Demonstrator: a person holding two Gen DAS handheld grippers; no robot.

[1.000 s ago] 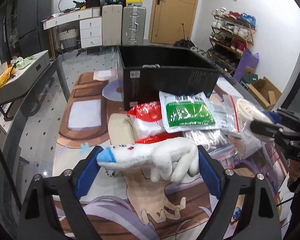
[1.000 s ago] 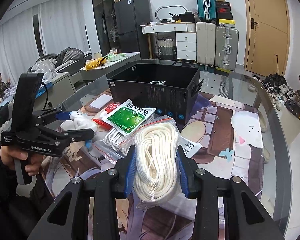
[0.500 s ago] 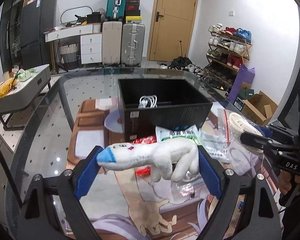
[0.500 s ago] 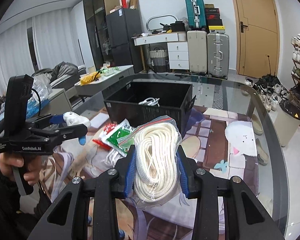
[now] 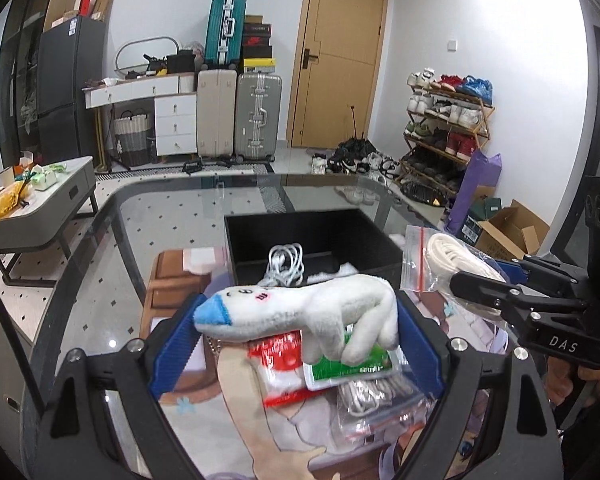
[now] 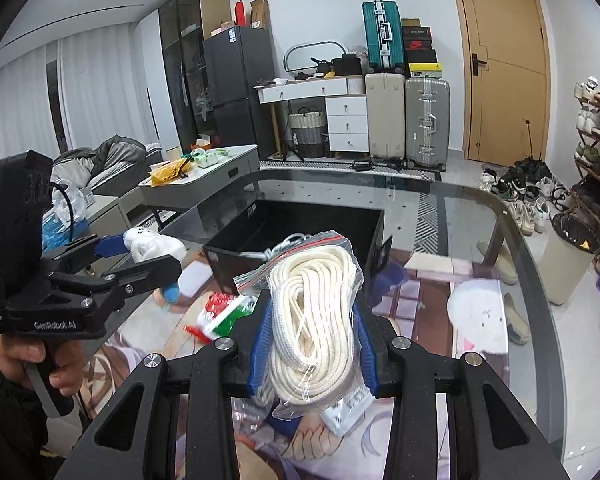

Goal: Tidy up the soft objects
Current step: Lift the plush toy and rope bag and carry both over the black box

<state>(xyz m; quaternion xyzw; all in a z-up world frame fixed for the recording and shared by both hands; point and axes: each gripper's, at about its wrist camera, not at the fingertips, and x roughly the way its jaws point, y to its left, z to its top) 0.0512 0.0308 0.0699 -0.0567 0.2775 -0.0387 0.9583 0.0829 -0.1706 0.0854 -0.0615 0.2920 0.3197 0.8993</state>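
White plush toy (image 5: 300, 314) with a blue nose sits clamped between the blue pads of the left gripper (image 5: 296, 344), lying sideways across the jaws, nose toward the left pad. It's held in the air above the table (image 5: 112, 264), in front of the black bin (image 5: 312, 240). Right gripper (image 6: 312, 344) is closed on a zip bag of white rope (image 6: 312, 312), pads pressing both sides of the coil, bag top sticking up with its red seal strip. It's also off the table, near the bin's front wall. Bin is open-topped, with a white cable bundle (image 5: 286, 258) inside. Below the plush, on the printed mat (image 5: 236, 400): a green-and-white packet (image 5: 348, 368), a red-and-white packet (image 5: 278, 364) and another bagged rope (image 5: 376, 396), bunched together and overlapping.
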